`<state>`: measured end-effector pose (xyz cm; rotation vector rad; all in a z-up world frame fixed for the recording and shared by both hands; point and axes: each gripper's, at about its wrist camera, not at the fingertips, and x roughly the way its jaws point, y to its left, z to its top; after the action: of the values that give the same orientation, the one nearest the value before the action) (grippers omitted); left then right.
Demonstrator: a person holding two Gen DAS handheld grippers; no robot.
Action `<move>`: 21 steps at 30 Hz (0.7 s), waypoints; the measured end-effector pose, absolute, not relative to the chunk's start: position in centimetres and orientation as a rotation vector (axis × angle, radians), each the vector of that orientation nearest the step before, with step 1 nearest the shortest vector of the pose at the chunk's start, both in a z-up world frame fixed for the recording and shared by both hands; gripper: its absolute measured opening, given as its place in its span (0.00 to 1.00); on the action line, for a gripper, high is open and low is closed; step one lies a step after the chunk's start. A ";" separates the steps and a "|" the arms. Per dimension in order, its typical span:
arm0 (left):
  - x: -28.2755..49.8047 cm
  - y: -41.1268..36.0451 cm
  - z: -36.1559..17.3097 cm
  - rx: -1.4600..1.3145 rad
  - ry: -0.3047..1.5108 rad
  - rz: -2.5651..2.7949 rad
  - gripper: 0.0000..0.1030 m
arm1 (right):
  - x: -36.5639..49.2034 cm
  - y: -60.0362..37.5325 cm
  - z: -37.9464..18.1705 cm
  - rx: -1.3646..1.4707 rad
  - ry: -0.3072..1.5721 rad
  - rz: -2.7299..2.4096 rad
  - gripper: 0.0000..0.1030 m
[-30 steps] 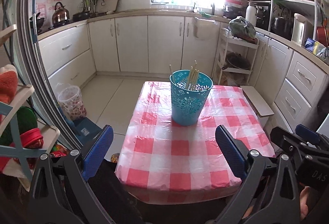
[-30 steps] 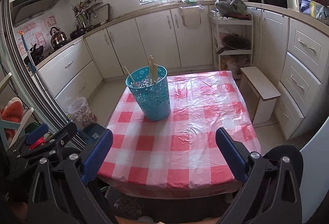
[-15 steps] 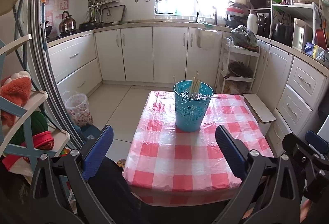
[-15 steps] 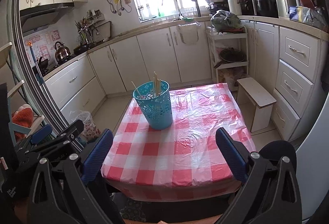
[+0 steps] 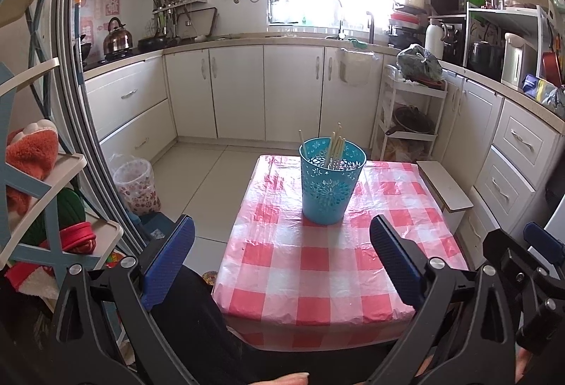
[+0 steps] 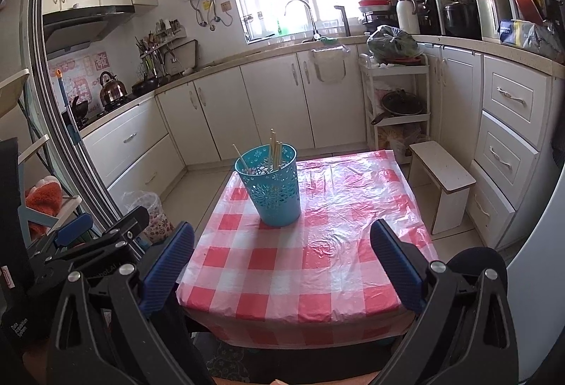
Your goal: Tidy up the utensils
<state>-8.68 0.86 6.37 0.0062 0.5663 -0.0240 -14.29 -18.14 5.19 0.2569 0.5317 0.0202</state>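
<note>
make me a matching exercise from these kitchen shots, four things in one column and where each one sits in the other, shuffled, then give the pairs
Things
1. blue basket
2. chopsticks
3. kettle
4. white stool

Places
A. on the floor beside the table's right edge
B. standing inside the cut-out holder
C. on the stove at the far left counter
D. on the checked tablecloth, toward the far end of the table

Pairs: 1-D, 2-B, 3-C, 4-A
</note>
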 end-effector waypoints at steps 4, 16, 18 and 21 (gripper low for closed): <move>-8.7 1.0 6.3 0.005 0.568 -0.024 0.93 | -14.3 -18.0 5.2 0.257 0.530 0.018 0.93; -8.7 1.0 6.0 0.015 0.579 -0.012 0.93 | -14.5 -17.8 5.2 0.258 0.536 0.022 0.93; -8.7 1.1 6.0 0.015 0.582 -0.012 0.93 | -14.4 -17.8 5.2 0.257 0.536 0.022 0.93; -8.5 1.2 5.8 0.004 0.598 -0.021 0.93 | -14.5 -17.8 5.1 0.257 0.538 0.024 0.93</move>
<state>-8.47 1.19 5.84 0.0038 0.5980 -0.0208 -14.45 -17.78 5.12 0.2566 0.5376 0.0238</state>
